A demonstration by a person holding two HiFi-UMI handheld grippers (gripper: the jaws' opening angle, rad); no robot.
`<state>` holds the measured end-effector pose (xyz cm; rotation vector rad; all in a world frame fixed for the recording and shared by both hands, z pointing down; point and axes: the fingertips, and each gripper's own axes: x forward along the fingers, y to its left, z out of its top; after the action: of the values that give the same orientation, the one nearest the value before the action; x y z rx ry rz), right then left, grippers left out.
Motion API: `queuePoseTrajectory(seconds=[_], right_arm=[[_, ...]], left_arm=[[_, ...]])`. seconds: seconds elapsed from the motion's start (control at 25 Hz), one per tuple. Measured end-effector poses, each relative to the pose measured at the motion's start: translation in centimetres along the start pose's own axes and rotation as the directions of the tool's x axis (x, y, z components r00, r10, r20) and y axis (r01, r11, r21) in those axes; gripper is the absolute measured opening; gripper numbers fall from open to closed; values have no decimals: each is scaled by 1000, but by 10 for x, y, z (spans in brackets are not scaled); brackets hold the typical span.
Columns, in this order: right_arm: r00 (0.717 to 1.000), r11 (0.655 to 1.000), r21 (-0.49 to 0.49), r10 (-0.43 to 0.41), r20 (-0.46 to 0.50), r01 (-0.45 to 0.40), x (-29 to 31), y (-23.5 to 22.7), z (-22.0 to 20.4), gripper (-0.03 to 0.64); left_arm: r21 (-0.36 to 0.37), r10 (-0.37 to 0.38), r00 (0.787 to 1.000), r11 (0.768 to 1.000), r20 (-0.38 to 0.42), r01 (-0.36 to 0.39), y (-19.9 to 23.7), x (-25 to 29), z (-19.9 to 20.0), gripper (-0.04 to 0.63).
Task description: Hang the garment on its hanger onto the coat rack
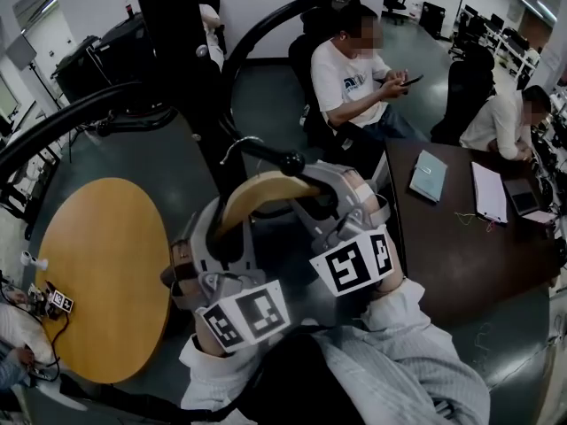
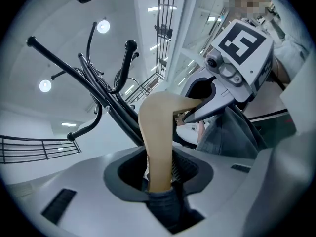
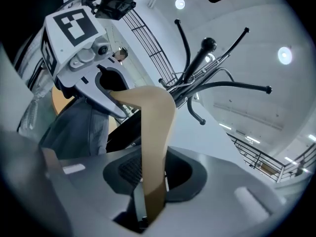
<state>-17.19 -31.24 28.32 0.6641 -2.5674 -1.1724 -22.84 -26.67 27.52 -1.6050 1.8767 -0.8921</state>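
A wooden hanger carries a dark grey garment and sits close to the black coat rack. Its wire hook lies by a rack arm with a ball end. My left gripper has one hanger arm between its jaws, and dark cloth bunches below. My right gripper has the other arm between its jaws. On both, the pads appear slightly apart from the wood. The rack's arms spread just beyond.
A round wooden table stands at the left with small devices on its edge. A dark desk with notebooks is at the right. Two seated people are behind it. A curved black rack arm arches overhead.
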Motion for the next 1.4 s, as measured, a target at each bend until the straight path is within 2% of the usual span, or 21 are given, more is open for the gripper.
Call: queuePoseTrajectory(seconds=[0.2,0.44,0.56,0.68,0.8,0.96,1.0,1.04,1.2,1.4], right_arm=[[999,999,-25,34,-7,-35,-23,4,0,106],[999,999,-41,-17,-43,16,-56,7,0,115],[998,999,3,-43,-34,43,-73,11,7,115],[999,993,111,-47,5,47,-80,22,16,114],[995,980,172,-94,-18,96,-79,33,20,109],[981,953,235,-181,-63,191,-73,41,26,6],[980,948,250,-188,-66,198,-71,46,29,3],[980,943,267,-190,-67,201,-70,52,33,3],[976,925,312,-203,-79,217,-67,76,44,2],[973,908,351,-216,-76,229,-69,88,55,2]], left_arm=[[21,-29,1000,999,-7,29,-5,-12,-3,163],[6,-10,1000,1000,-9,10,1,-37,-12,167],[-45,-11,1000,999,22,12,3,-52,-13,167],[-135,-2,997,991,82,13,5,-64,-14,167],[-204,1,993,979,121,24,7,-76,-17,167],[-252,0,986,967,164,42,10,-90,-20,166],[-260,1,985,965,174,46,10,-93,-21,164],[-268,4,983,962,185,46,10,-97,-22,161],[-289,28,971,956,238,44,15,-112,-24,29],[-302,-36,959,945,282,124,12,-122,-22,5]])
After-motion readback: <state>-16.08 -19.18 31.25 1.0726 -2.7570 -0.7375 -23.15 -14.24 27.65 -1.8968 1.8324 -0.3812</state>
